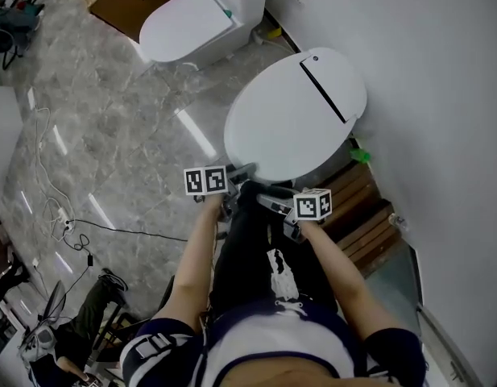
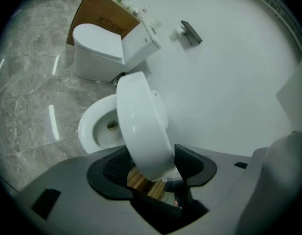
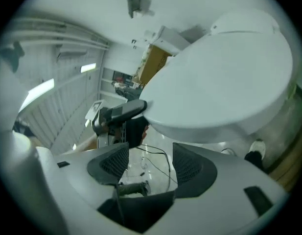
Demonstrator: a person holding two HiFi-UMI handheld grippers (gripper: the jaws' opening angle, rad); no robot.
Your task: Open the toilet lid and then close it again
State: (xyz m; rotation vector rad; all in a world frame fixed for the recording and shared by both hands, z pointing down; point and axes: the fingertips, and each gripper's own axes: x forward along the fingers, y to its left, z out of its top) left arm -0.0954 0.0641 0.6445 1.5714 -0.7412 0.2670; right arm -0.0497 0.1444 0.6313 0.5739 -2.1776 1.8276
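Marble floor point(image 1: 111, 151), grey and glossy, fills the head view from 7 to 12 o'clock. A white wall point(image 1: 441, 95) takes the side from 1 to 5 o'clock. Between them, just above centre, the white oval lid point(image 1: 288, 119) of the toilet stands part-way up, its top face turned toward the camera. A second toilet point(image 1: 188, 22) sits at 11 o'clock with its own cover down, and a brown box point(image 1: 123, 2) lies behind it at the top edge. A slatted wooden platform point(image 1: 365, 208) shows under the near toilet at 4 o'clock.

In the left gripper view the raised lid is seen edge-on, with the open bowl point(image 2: 99, 126) at 9 o'clock of it. The left gripper point(image 2: 150, 166) is clamped on the lid's front rim, one pad point(image 2: 111, 166) against each face. The right gripper point(image 3: 146, 161) has its jaws wide apart with nothing between them. The lid's rim hangs just above them at 1 o'clock; whether it touches the gripper I cannot tell. A thin black cable point(image 1: 111, 228) trails across the floor at 8 o'clock.
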